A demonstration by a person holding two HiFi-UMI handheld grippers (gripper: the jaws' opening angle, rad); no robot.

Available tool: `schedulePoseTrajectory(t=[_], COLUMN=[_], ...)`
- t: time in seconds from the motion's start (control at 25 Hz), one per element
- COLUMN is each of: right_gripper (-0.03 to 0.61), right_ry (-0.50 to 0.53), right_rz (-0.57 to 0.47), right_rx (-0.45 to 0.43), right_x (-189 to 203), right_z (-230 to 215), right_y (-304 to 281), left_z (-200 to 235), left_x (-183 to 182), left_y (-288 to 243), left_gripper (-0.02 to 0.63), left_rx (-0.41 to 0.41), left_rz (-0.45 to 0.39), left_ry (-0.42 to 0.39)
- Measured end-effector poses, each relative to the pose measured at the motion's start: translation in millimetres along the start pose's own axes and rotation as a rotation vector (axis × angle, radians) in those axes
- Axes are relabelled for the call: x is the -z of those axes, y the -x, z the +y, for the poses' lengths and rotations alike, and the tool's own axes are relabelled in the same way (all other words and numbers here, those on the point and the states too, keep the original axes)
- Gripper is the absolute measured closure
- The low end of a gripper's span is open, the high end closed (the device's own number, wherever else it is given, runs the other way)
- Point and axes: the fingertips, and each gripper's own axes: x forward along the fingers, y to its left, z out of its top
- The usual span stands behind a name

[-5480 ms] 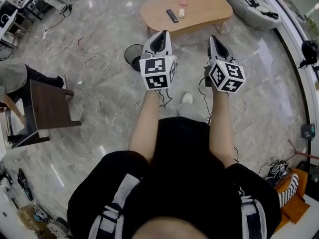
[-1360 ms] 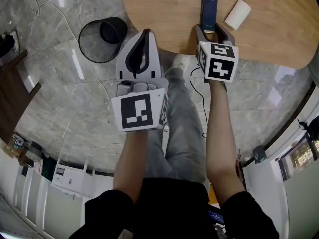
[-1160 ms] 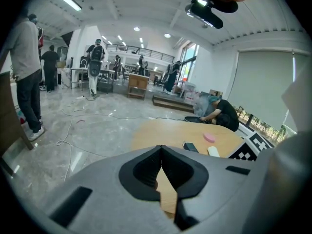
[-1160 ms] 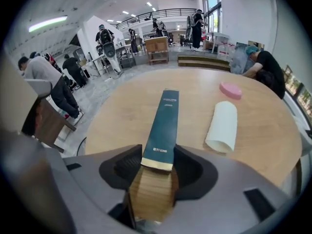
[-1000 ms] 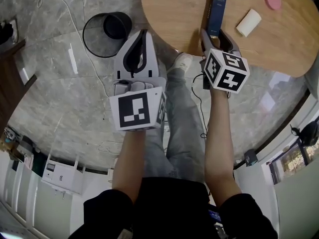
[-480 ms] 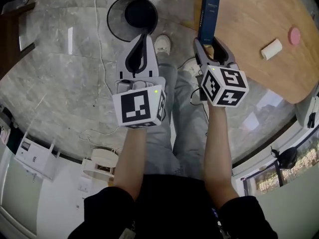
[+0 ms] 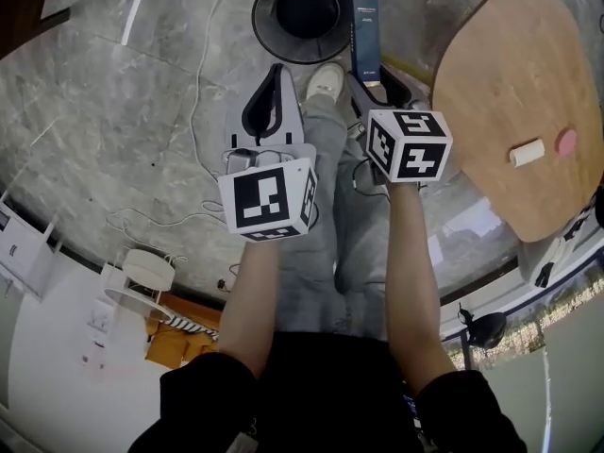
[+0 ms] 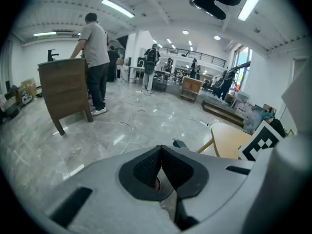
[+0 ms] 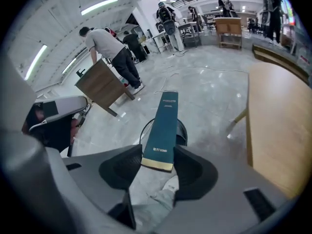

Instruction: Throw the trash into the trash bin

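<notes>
Right gripper (image 7: 371, 79) is pinching a long dark-blue carton (image 7: 362, 28), whose far end points at the black mesh trash bin (image 7: 305, 12) at 12 o'clock. Left gripper (image 7: 276, 70) has its jaws pressed together (empty). A shoe (image 7: 326, 80) sits just short of the bin. The wooden table (image 7: 500, 102) is at 3 o'clock and a floor cable (image 7: 201, 74) at 9.

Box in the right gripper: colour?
Dark teal box, gold bottom edge; right gripper view shows best.

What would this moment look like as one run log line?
right gripper: shut on long dark teal box | left gripper: shut, empty | round black mesh trash bin: just ahead of box | box: not yet dropped
</notes>
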Motion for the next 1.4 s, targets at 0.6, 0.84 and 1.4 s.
schedulePoseTrajectory(t=[0.6, 0.84, 1.4], right_gripper=[0.365, 0.558, 0.565], right_ry=[-0.095, -0.179, -0.439], right_rz=[0.029, -0.171, -0.485], right_rx=[-0.025, 0.006, 0.289], right_x=[-0.8, -0.7, 47.3], right_z=[37.3, 3.2, -162.1], right_y=[-72.4, -8.4, 166.4], left_z=[56.2, -3.5, -212.5], left_x=[4.5, 1.4, 7.2], left_y=[-16.5, -25.4, -32.6], left_gripper=[0.612, 0.612, 0.612], left_rx=[-0.006, 0.099, 0.371], left_rz=[0.032, 0.038, 0.057], left_ry=[-0.010, -0.089, -0.316])
